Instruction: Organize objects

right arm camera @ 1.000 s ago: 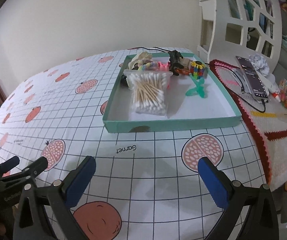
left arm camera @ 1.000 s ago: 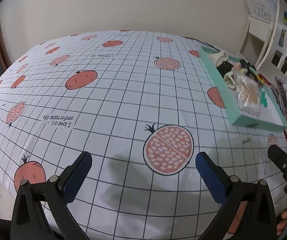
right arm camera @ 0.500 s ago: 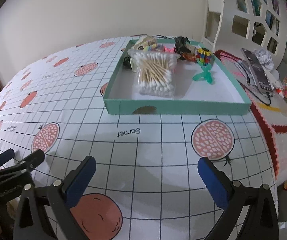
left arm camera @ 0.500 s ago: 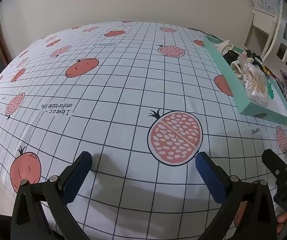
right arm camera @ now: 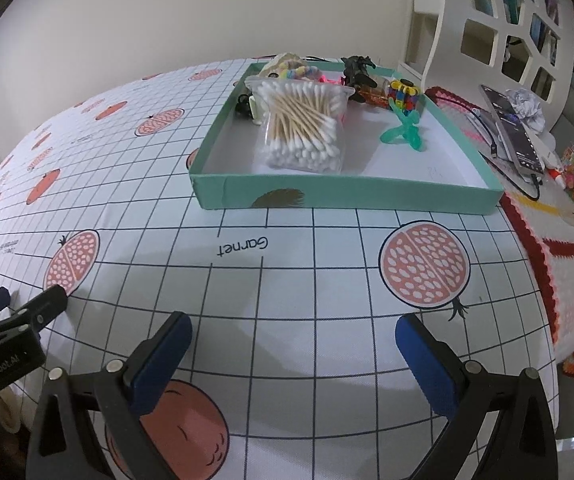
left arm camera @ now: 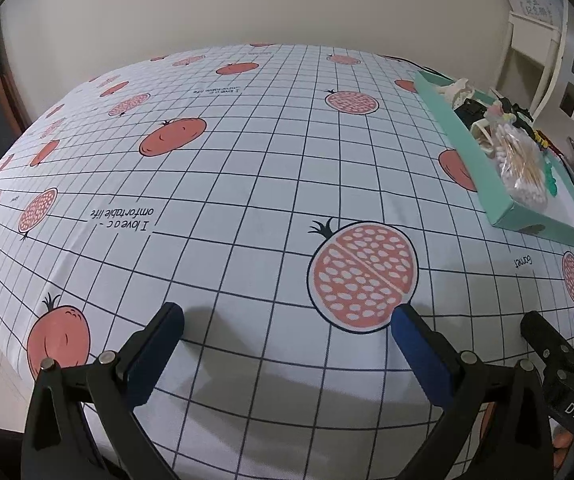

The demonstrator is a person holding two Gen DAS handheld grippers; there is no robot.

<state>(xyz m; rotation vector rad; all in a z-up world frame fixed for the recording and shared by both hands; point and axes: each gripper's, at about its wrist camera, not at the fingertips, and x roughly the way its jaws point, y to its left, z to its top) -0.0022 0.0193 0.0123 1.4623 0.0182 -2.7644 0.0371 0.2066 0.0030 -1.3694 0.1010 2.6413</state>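
While both the left gripper [left arm camera: 285,330] and right gripper [right arm camera: 293,338] hover wide apart and empty, the cotton swabs [right arm camera: 301,126] and toys lie inside the tray [right arm camera: 343,194]; little seems left.

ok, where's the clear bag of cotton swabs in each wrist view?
Left wrist: clear bag of wooden-stick cotton swabs at the far right edge, inside the shallow teal cardboard tray.
Right wrist: same bag upper centre, in the tray's left half.
Shared landmark: the printed word "Garnet" just before the tray.
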